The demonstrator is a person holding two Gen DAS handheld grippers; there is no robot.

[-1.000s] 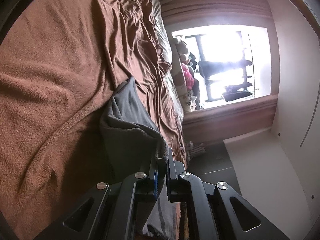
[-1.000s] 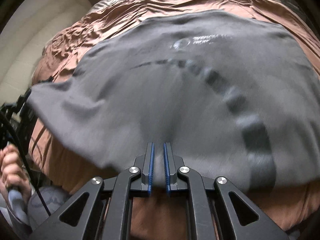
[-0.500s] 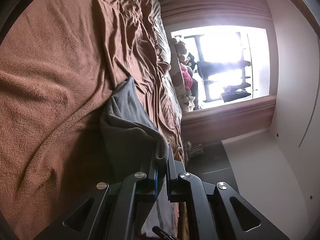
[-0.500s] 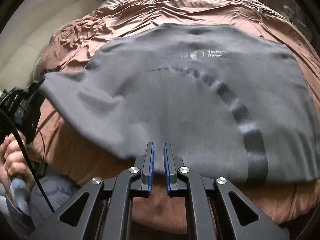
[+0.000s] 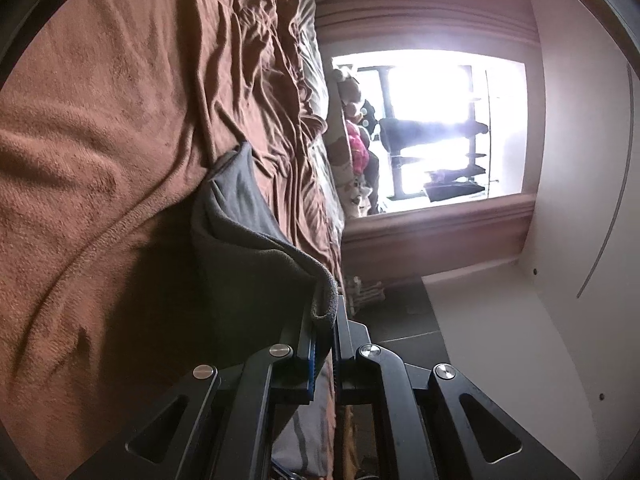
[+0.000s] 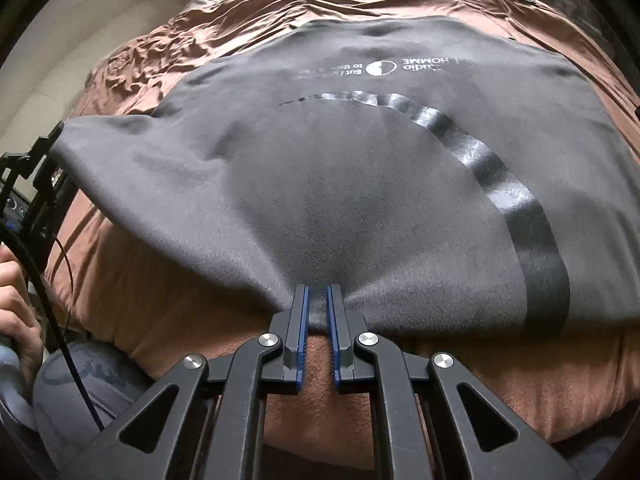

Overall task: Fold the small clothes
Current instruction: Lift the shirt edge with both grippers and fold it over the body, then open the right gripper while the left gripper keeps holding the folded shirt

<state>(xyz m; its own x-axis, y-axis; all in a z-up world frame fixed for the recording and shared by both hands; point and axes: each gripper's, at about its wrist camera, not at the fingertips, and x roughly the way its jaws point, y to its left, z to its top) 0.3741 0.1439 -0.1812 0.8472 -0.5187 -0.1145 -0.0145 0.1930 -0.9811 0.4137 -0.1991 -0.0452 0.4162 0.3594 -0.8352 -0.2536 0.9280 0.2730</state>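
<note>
The right gripper [image 6: 317, 300] points steeply down at the bed; its two blue-lined fingers [image 6: 301, 320] are clamped on the near hem of one grey T-shirt [image 6: 320, 168]. The left gripper [image 5: 325, 312] lies nearly level, rolled onto its side, and its jaws pinch a corner of the same T-shirt [image 5: 244, 248]. In the right wrist view the left gripper [image 6: 38, 168] appears at the left edge, pulling that corner out taut, with one bare hand [image 6: 16, 280] on its handle below. The T-shirt lies spread, print up, on the brown blanket [image 6: 500, 392] of the bed; its near edge is raised between the two grippers. Count: two grippers, one T-shirt, one blanket, one window [image 5: 432, 128].
</note>
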